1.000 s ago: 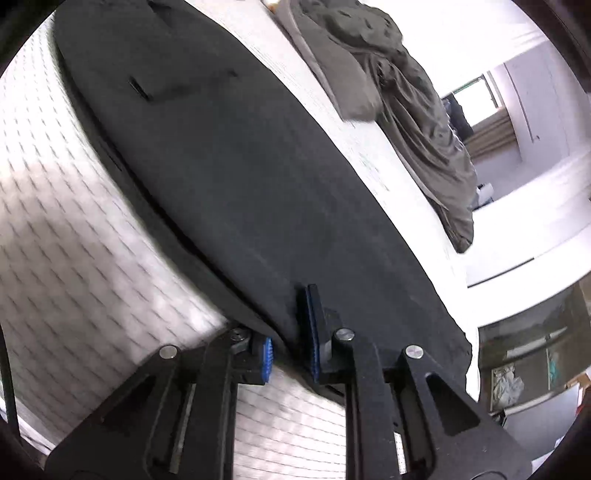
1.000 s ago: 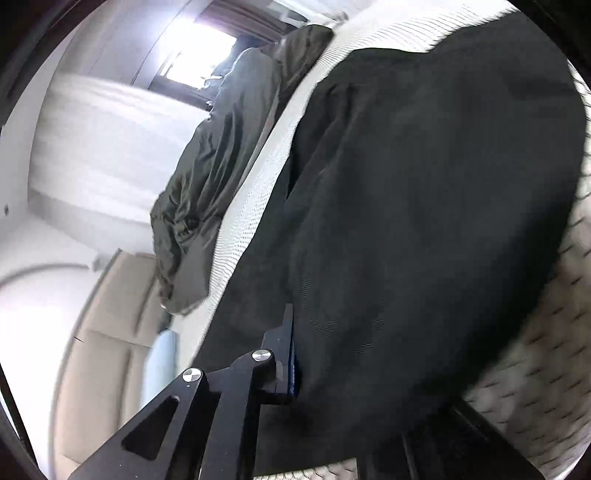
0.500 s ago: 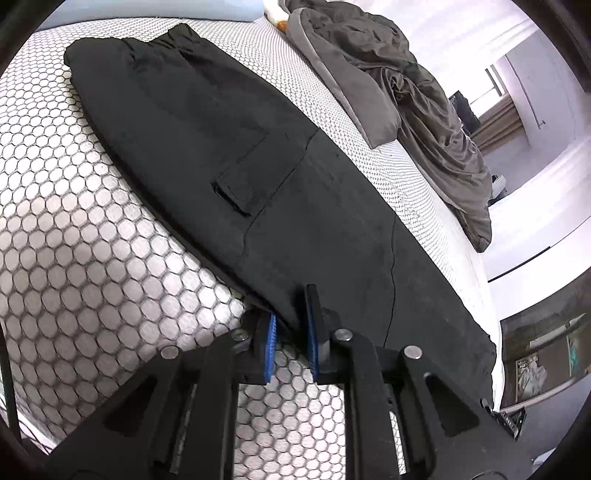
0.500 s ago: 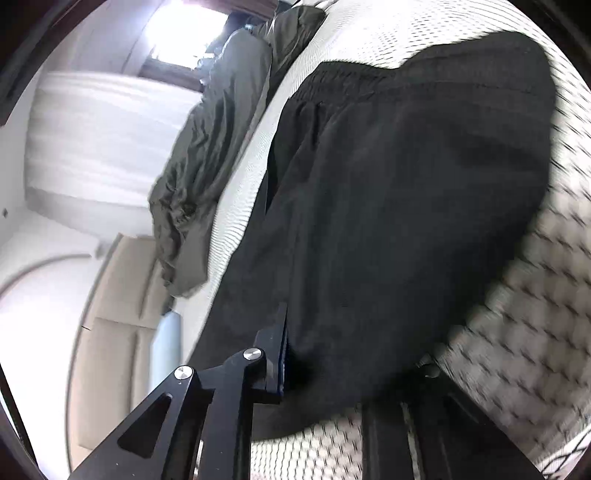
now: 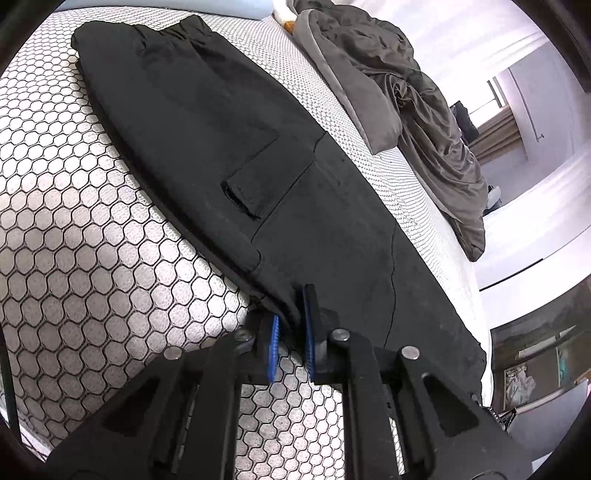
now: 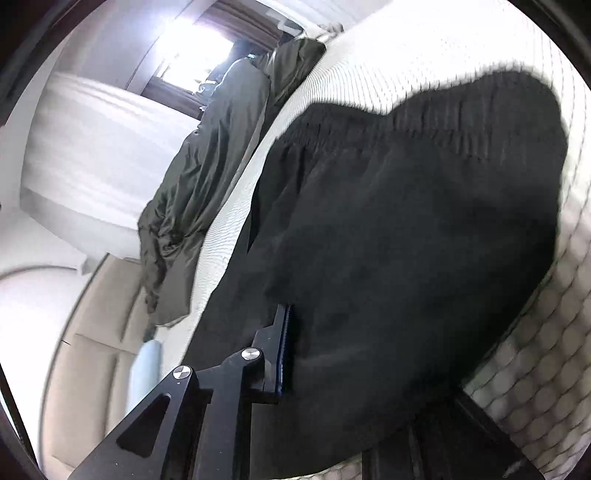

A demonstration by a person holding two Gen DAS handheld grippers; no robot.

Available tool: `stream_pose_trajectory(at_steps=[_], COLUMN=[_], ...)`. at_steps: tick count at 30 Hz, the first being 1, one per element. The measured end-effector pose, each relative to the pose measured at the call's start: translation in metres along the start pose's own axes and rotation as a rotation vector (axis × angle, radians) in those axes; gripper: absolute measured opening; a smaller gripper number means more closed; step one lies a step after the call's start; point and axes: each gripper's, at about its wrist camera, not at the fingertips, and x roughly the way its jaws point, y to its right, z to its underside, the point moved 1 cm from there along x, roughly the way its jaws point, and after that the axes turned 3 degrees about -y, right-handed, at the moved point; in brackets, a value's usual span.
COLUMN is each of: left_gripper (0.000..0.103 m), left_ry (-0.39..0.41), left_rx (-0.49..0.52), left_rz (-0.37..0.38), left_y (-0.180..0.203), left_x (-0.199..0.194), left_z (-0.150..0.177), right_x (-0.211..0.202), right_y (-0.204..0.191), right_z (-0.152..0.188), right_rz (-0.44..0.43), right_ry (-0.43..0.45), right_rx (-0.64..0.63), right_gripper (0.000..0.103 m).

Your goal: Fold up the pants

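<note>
Black pants [image 5: 229,147] lie flat along the bed, waistband at the far end and a cargo pocket [image 5: 266,177] on top. My left gripper [image 5: 291,332] has its blue pads on either side of the near side edge of the pants, nearly shut, with a fold of cloth between them. In the right wrist view the pants [image 6: 406,240] fill the frame, elastic waistband at the top. My right gripper [image 6: 354,354] has its left finger [image 6: 282,347] against the cloth; the right finger is hidden under the fabric.
The bed cover [image 5: 92,240] is white with a black hexagon pattern. A grey-green duvet [image 5: 413,96] is bunched along the far side of the bed. A light blue pillow [image 5: 166,5] lies beyond the waistband. A beige headboard [image 6: 92,350] stands behind.
The left wrist view has pulled back along the pants, so the waistband and pocket now show. The left pads have closed in on the edge. The right view shifted, showing more waistband.
</note>
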Motion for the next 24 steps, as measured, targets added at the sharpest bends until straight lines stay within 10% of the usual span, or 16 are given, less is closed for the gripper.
stream_pose_trajectory(at_steps=[18,24], left_gripper=[0.011,0.013], left_ry=[0.056,0.131], left_rx=[-0.05,-0.123], left_rz=[0.005,-0.127], left_y=[-0.029,-0.052], left_x=[-0.032,-0.032], left_z=[-0.025,-0.059], right_x=[-0.015,-0.011], right_y=[0.027,0.025], right_z=[-0.02,-0.019], right_rz=[-0.012,-0.006], right_ry=[0.041,0.034], right_rx=[0.141,0.145], right_gripper=[0.017,0.017])
